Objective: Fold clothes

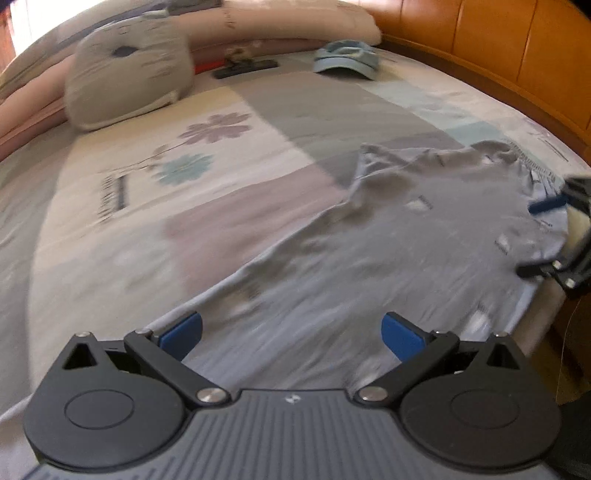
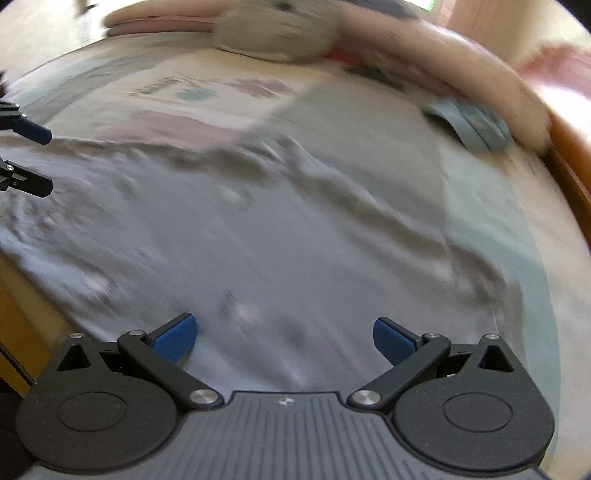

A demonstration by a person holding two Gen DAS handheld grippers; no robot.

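Note:
A grey-blue T-shirt lies spread and wrinkled on the bed, its collar end towards the far right in the left wrist view. My left gripper hovers open over the shirt's near hem, blue pads wide apart with nothing between them. My right gripper shows at the right edge beside the shirt, open. In the right wrist view the same T-shirt fills the middle, blurred. My right gripper is open above it. The left gripper appears at the left edge, open over the cloth.
A patchwork floral bedsheet covers the bed. A grey cat-face cushion, a light blue cap and a dark flat object lie at the far side by folded pink bedding. An orange wooden bed frame runs along the right.

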